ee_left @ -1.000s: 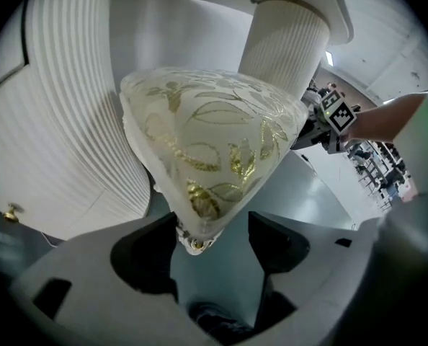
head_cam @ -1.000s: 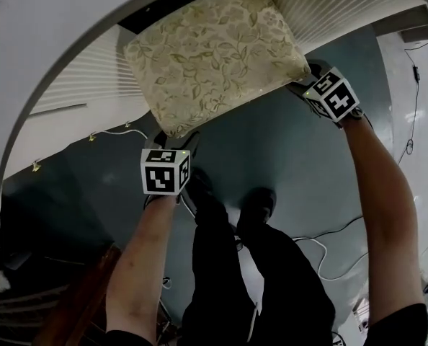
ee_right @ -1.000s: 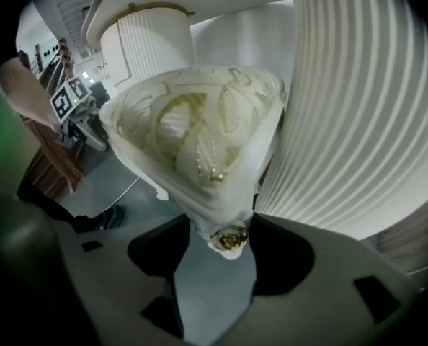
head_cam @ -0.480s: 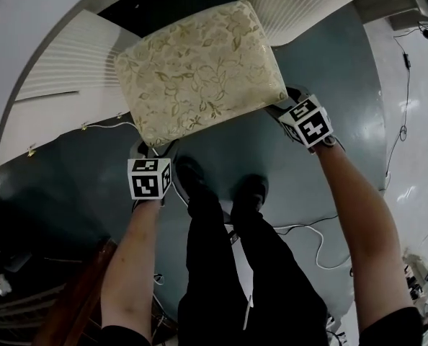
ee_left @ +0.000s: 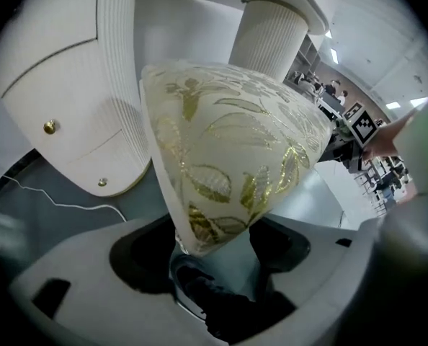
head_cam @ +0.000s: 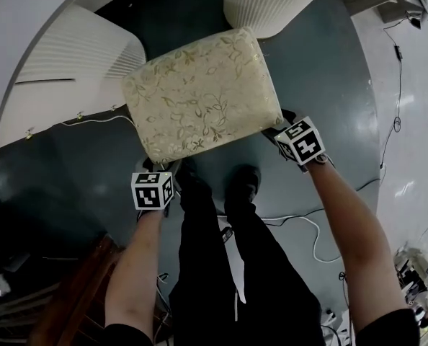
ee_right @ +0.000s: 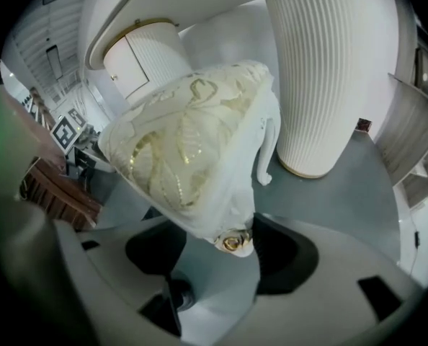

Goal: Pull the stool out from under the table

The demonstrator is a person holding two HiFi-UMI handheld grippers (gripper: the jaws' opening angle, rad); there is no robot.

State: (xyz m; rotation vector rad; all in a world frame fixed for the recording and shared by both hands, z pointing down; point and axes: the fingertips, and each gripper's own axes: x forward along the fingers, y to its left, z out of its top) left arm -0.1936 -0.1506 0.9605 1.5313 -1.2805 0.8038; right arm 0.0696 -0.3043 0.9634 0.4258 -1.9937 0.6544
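The stool (head_cam: 199, 96), with a cream cushion of gold leaf pattern, stands on the dark floor in front of the white table (head_cam: 27, 20). My left gripper (head_cam: 158, 170) holds its near left corner. In the left gripper view that cushion corner (ee_left: 199, 215) fills the space between the jaws, which are shut on it. My right gripper (head_cam: 279, 130) is at the near right corner. Its jaws are opening, and the corner with a gold stud (ee_right: 232, 241) sits between them with a gap on one side.
The table's ribbed white pedestal (head_cam: 272, 2) stands just behind the stool, and a second ribbed base (head_cam: 77, 56) is at the left. The person's legs and shoes (head_cam: 243, 182) are directly before the stool. Cables (head_cam: 300, 225) run over the floor at right, and dark wooden furniture (head_cam: 70, 294) is at bottom left.
The stool has come out from under the table edge toward the person, both grippers moving back with it. The table top now shows farther up and to the left.
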